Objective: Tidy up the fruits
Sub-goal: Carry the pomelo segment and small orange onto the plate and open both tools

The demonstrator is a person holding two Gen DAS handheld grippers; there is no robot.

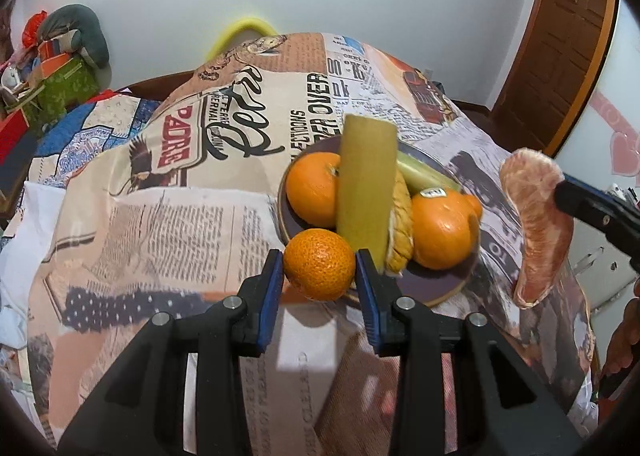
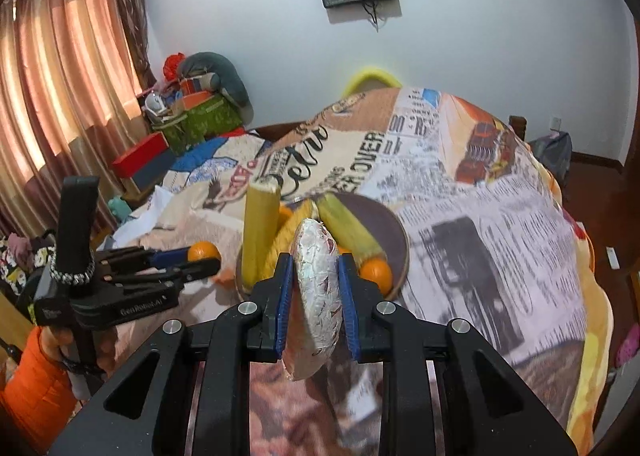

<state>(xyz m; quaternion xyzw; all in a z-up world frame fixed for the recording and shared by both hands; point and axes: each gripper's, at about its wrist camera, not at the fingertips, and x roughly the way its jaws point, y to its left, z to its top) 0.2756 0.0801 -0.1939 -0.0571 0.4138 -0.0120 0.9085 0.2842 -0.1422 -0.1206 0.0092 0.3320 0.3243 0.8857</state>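
My left gripper (image 1: 319,268) is shut on a small mandarin (image 1: 319,265) and holds it at the near rim of a dark round plate (image 1: 432,288). The plate holds two oranges (image 1: 312,188) (image 1: 440,228), an upright sugarcane piece (image 1: 366,188), a second cane piece (image 1: 424,172) and a yellow peel segment (image 1: 402,228). My right gripper (image 2: 316,284) is shut on a peeled pink pomelo wedge (image 2: 318,292), held above the cloth just short of the plate (image 2: 394,232). The wedge also shows in the left wrist view (image 1: 536,224), right of the plate.
The plate sits on a newspaper-print cloth (image 1: 168,224) draped over a rounded surface that drops away on the right. Boxes and cushions (image 2: 196,112) are piled at the far left by curtains. A wooden door (image 1: 560,56) stands at the right.
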